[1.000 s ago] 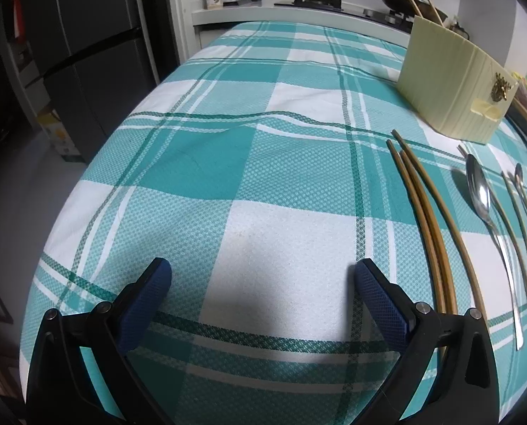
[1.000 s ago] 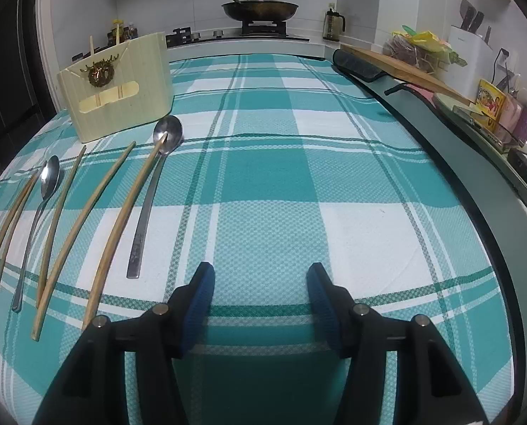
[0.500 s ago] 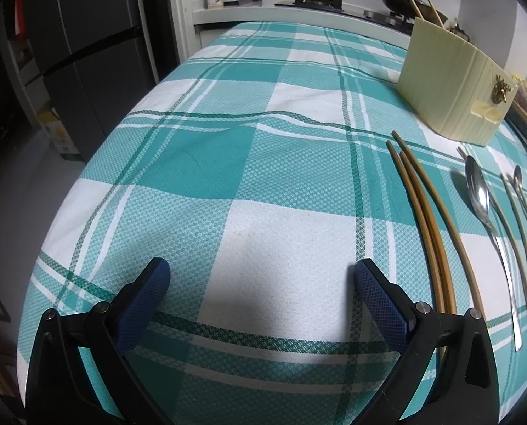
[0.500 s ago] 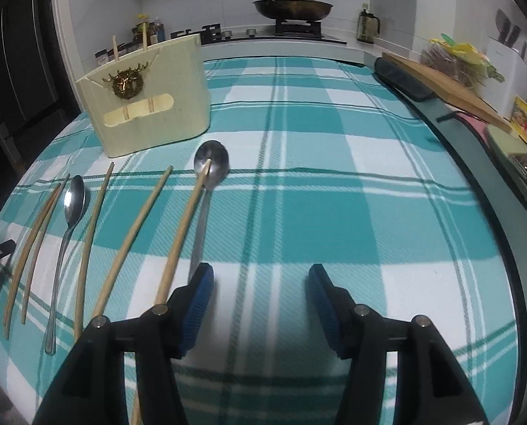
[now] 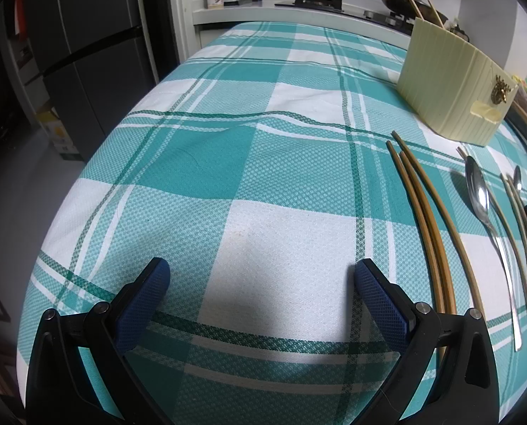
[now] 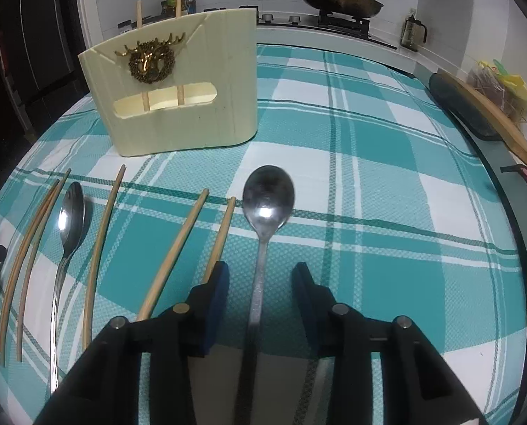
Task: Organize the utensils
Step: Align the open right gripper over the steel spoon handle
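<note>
Steel spoon (image 6: 260,269) now lies between the closing jaws of the right gripper (image 6: 260,279), pads not yet touching; a second ago only cloth (image 6: 387,184) was there. Its handle end hides under the gripper. Left gripper (image 5: 260,283) hovers wide open, empty. Chopsticks (image 6: 178,248) at 10 o'clock, holder (image 6: 192,106) at 11.

Utensils in a row on the tablecloth (image 6: 387,184)

Holder (image 6: 178,88) at 11 o'clock; big spoon (image 6: 267,209) at 12, chopsticks (image 6: 178,248) at 10, small spoon (image 6: 67,233) at 9.
</note>
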Tool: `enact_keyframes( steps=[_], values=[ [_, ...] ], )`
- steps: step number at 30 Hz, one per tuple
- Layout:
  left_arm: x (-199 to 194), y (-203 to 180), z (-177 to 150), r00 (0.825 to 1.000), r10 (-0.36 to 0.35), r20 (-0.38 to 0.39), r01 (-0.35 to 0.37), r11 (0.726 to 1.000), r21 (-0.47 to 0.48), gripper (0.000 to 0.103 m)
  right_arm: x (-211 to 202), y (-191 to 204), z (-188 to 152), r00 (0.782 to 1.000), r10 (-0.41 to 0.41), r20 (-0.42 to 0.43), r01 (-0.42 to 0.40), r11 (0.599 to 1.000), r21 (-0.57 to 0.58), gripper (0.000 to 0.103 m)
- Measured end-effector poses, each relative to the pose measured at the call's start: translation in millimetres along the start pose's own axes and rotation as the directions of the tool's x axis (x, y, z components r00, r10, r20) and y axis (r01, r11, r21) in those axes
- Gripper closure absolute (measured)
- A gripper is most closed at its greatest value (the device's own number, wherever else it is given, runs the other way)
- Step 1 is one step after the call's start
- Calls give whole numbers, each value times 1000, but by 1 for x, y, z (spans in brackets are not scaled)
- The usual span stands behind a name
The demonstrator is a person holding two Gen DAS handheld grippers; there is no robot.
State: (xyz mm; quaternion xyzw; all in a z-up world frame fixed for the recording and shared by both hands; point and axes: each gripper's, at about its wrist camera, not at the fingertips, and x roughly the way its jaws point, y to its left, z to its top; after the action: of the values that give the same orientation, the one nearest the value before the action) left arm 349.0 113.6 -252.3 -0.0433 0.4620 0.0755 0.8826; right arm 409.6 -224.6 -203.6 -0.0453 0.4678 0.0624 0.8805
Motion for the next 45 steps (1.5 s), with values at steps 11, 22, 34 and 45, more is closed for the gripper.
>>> enact_keyframes(
  steps=[11,22,34,45],
  values=[
    [0,0,0,1000,0,0,0,1000,0,0,-14,-36,-17,989,-144,8,142,983,117,96],
    [-14,-1,1,978,-211,5,211,974,-82,0,-48,-45,-71,992,-117,40,114,991,69,37],
    [1,-58,14,987,-154,-37,156,987,44,0,-47,-56,-73,993,-111,29,106,986,129,35],
    [3,-59,7,998,-67,-20,69,991,114,0,-47,-56,-73,993,-113,30,108,986,127,35]
  ],
)
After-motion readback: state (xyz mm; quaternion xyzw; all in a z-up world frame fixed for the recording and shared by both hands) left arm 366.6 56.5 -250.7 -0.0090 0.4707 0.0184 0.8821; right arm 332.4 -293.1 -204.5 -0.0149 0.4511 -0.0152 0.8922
